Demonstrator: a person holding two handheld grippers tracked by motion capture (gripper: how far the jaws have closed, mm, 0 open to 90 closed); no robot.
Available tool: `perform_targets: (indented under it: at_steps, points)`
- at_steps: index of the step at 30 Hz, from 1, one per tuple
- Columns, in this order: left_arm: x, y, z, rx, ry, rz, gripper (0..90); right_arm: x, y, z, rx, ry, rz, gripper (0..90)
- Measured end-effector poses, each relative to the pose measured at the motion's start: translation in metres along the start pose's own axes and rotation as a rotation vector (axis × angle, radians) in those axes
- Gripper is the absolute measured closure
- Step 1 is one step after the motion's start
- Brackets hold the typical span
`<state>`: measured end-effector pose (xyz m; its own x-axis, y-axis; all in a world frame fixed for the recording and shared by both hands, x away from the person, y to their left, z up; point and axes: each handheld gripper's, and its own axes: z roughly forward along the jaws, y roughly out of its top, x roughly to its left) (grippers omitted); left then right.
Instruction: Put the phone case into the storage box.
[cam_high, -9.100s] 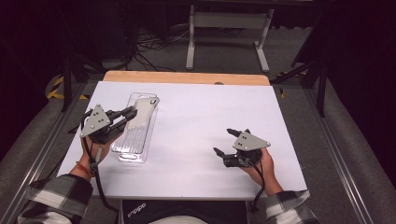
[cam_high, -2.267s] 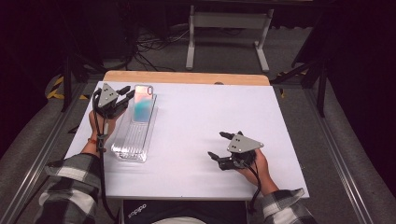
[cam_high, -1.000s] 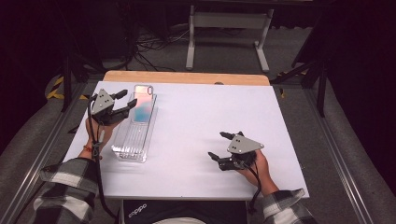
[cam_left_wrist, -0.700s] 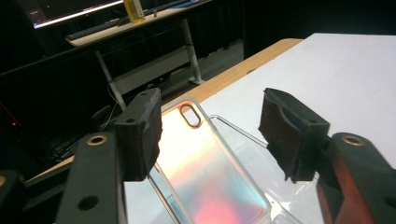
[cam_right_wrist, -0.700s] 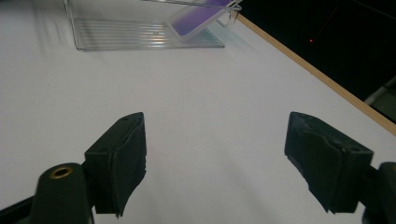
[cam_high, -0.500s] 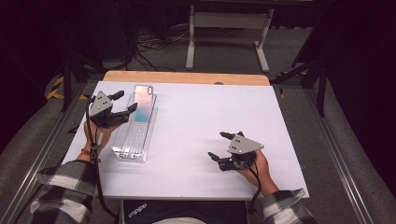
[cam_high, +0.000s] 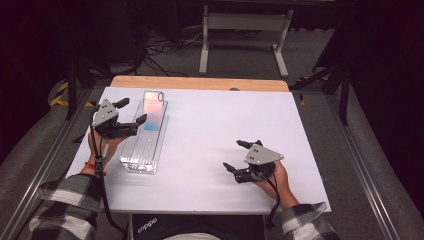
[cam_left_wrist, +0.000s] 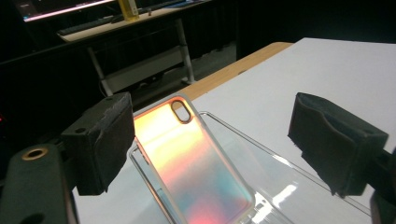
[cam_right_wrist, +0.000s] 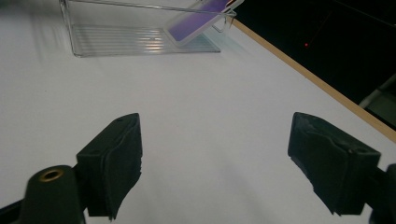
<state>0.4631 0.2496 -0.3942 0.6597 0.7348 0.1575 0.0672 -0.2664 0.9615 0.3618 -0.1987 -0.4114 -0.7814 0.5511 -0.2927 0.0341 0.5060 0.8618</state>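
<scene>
L tongs just opened off phone case; case btm cut off. R tongs apart, empty.

phone case bottom cut off, tray top cropped
</scene>
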Motion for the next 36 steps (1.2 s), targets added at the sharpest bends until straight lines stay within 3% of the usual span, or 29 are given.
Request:
perform_targets:
  at_steps: [2, 12, 16, 36]
  points:
    - [-0.001, 0.000, 0.000, 0.011, -0.010, 0.002, 9.8, -0.001, 0.000, 0.000, 0.002, -0.002, 0.010, 15.1]
    - [-0.004, -0.001, -0.003, 0.001, 0.003, 0.003, 5.0, -0.002, 0.000, 0.000, -0.008, -0.041, 0.043, 5.8]
    - [-0.004, -0.002, -0.004, -0.007, 0.002, -0.008, 2.3, -0.002, 0.001, -0.001, -0.008, -0.045, 0.042, 5.2]
    - [-0.017, 0.004, -0.022, -0.044, -0.031, 0.026, 3.2, -0.003, 0.002, -0.008, -0.023, -0.081, 0.032, 7.6]
